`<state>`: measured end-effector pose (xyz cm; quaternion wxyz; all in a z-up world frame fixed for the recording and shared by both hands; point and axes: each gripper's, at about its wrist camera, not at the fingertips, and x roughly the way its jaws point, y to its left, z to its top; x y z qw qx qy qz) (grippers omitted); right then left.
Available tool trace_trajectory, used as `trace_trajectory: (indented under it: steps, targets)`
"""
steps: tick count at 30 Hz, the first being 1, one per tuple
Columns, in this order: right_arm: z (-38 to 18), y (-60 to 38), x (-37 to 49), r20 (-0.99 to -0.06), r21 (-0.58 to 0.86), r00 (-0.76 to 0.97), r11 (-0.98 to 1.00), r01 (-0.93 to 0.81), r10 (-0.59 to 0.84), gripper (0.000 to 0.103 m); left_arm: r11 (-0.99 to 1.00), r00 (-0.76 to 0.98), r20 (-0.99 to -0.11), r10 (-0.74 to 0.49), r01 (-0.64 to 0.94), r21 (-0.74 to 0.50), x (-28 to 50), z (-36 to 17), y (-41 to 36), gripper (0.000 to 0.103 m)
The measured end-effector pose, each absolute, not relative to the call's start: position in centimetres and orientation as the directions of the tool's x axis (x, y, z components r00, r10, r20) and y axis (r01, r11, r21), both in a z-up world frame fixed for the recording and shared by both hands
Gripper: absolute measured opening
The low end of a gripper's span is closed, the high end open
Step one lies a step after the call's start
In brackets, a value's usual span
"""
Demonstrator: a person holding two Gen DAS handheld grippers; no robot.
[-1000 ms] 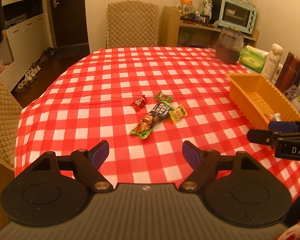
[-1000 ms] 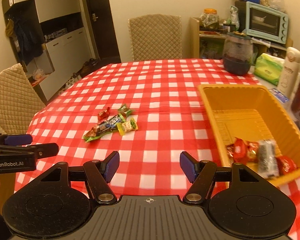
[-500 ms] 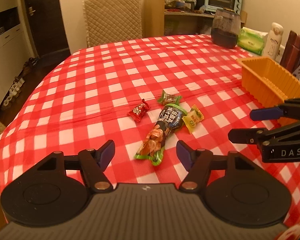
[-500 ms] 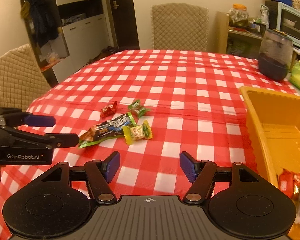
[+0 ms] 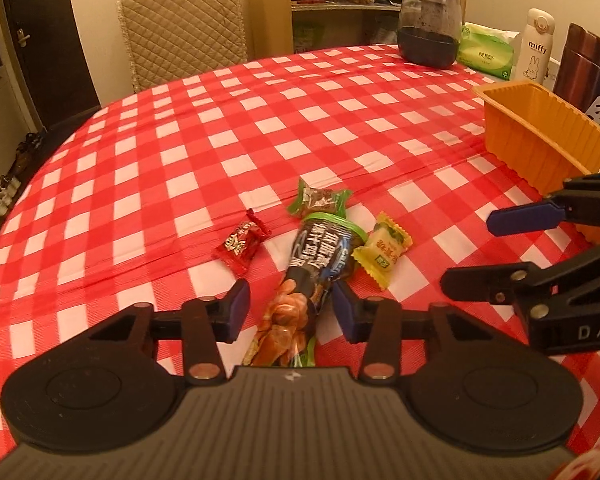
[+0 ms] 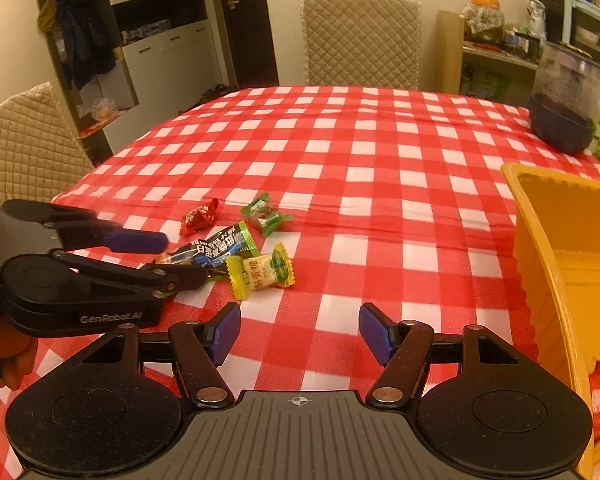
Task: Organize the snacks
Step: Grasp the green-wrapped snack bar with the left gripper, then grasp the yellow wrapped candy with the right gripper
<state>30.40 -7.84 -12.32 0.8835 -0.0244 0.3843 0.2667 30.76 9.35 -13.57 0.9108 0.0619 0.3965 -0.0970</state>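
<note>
Several snacks lie together on the red checked tablecloth: a long dark snack bar [image 5: 320,256], a red candy [image 5: 242,242], a green candy [image 5: 320,200] and a yellow candy [image 5: 382,250]. My left gripper [image 5: 289,300] straddles the bar's middle and its jaws are closing. The right pad is at the wrapper, while a gap shows on the left side. From the right wrist view the left gripper [image 6: 180,258] sits low over the bar [image 6: 216,246]. My right gripper [image 6: 300,328] is open and holds nothing, just short of the yellow candy [image 6: 262,272]. The orange basket [image 6: 540,240] stands to the right.
The basket [image 5: 540,140] holds a few red wrappers at its near end. Behind it stand a dark jar [image 5: 428,28], a tissue pack [image 5: 486,52], a white bottle [image 5: 536,48] and a brown flask [image 5: 584,64]. Quilted chairs [image 5: 184,28] [image 6: 28,148] flank the table.
Both grippers have dropped and moved in on the snack pile. The left jaws have narrowed from wide apart to close around the long bar. The right jaws kept their width.
</note>
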Motion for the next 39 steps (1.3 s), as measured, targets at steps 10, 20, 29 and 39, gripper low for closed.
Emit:
trace_trajectory:
  steps: [10,20,29,39]
  targets:
    - [-13.2,-4.9,31.7,-0.671,0.111,0.555,0.806,-0.581,0.492,0.066,0.994,0.664,-0.746,-0.059,0.106,0.016,27.8,-13.1,11.1,0.029]
    - [-15.2,-2.3,33.6,-0.683,0.016,0.534,0.741,-0.671,0.498,0.066,0.997,0.674,-0.737,-0.054,0.078,-0.001,27.0,-13.4,11.7,0.029]
    - [-15.4,-2.2,33.7,-0.67,0.048,0.509,0.717,-0.696,0.539,0.036,0.997,0.689,-0.722,-0.063,0.071,-0.02,27.0,-13.5,12.1,0.036]
    - [-14.5,-2.9,33.0,-0.68,0.038,0.543,0.764,-0.645,0.492,0.026,0.994,0.685,-0.724,-0.082,0.106,-0.013,27.5,-13.8,11.6,0.037]
